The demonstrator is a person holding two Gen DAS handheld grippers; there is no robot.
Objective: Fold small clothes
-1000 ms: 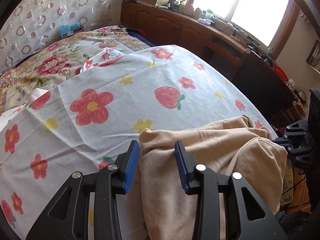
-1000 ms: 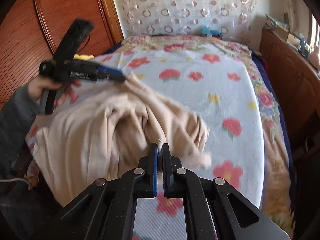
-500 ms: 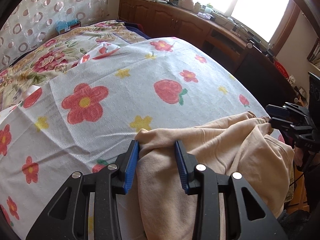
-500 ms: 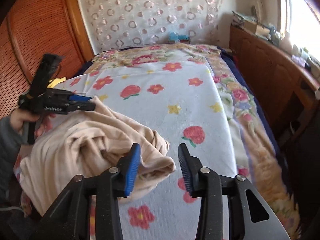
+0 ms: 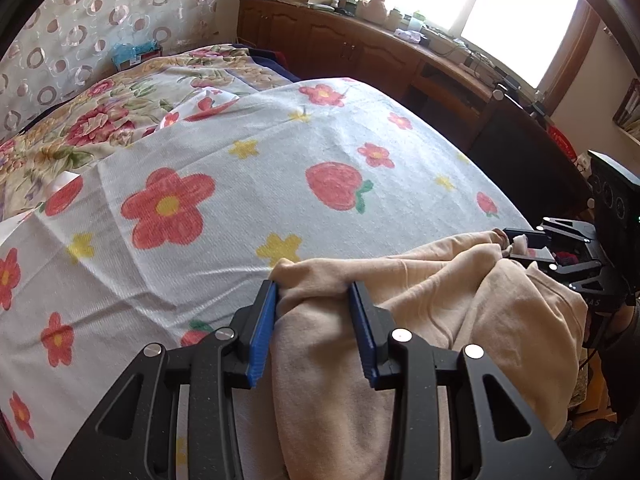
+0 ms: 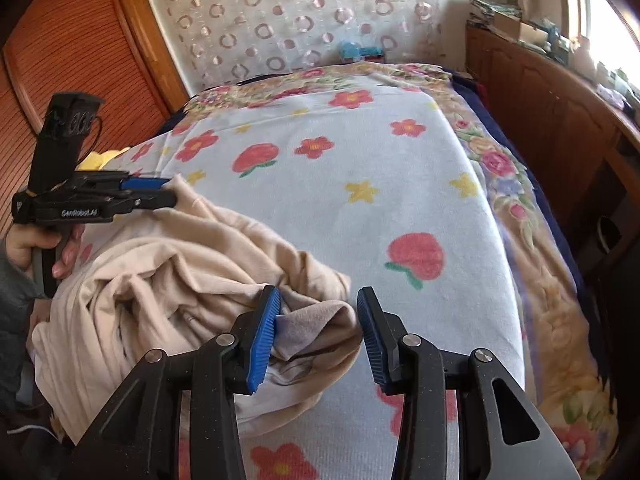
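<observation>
Bed (image 6: 400,208) occupies the room centre, covered by a pale blanket (image 5: 248,184) printed with red flowers, strawberries and yellow stars, laid over a floral quilt (image 5: 80,120). At the head of the bed hangs a curtain (image 6: 300,12) patterned with rings; a reddish slatted wooden panel (image 6: 72,48) adjoins it on one side. Along the other side of the bed runs a brown wooden cabinet (image 5: 360,56), top cluttered, beneath a bright, overexposed window (image 5: 520,12).
</observation>
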